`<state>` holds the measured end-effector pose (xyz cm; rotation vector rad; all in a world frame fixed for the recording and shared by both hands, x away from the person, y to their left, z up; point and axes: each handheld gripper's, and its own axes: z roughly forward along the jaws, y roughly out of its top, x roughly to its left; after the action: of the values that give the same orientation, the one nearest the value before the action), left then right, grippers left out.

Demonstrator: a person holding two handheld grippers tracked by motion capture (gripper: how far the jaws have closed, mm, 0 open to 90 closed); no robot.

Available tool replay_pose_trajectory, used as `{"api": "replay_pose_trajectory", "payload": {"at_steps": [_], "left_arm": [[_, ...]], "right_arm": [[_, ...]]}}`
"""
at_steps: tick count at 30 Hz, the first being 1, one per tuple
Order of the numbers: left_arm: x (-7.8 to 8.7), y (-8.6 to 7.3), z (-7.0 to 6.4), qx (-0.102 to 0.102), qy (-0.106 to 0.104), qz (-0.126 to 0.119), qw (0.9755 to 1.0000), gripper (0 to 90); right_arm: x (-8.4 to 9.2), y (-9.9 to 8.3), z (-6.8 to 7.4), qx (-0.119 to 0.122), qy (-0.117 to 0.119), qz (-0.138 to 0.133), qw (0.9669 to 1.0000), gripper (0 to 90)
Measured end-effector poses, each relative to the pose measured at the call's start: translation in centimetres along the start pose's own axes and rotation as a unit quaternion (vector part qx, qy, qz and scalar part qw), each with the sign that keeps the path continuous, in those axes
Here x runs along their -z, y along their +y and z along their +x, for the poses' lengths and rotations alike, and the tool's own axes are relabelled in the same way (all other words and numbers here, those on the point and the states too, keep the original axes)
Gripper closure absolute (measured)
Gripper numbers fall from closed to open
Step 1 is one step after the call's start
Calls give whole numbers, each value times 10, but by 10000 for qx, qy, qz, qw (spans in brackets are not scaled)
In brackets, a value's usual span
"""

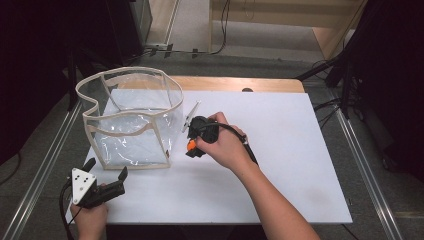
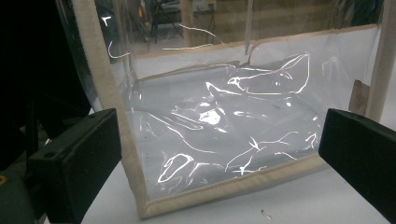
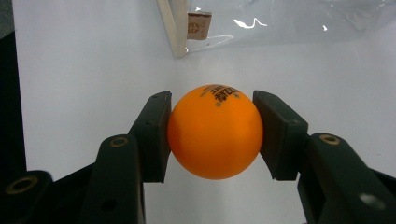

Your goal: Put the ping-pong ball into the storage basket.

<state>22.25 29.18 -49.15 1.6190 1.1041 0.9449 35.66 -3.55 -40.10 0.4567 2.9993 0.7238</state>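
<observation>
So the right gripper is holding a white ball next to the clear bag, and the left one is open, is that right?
Not quite: the ball is orange, not white, as the right gripper view shows, clamped between the right gripper fingers. The rest holds: it sits beside the clear bag, and the left gripper is open.

Bright table, dark surround; glare on plastic bag (image 2: 224, 116) (soft focus).

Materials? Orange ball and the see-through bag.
Small orange ball: likely smooth matte plastic, with even colour, soft sheen and printed lettering. Clear bag with beige trim: looks like glossy flexible vinyl film, wrinkled and glaring; the edging seems woven fabric tape.
</observation>
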Motion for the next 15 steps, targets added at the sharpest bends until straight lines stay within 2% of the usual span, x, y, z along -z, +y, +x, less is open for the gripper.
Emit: {"api": "replay_pose_trajectory", "payload": {"at_steps": [15], "left_arm": [[0, 0, 0, 16, 9, -5, 10000, 0]], "right_arm": [[11, 17, 0, 79, 0, -51, 10000, 477]]}}
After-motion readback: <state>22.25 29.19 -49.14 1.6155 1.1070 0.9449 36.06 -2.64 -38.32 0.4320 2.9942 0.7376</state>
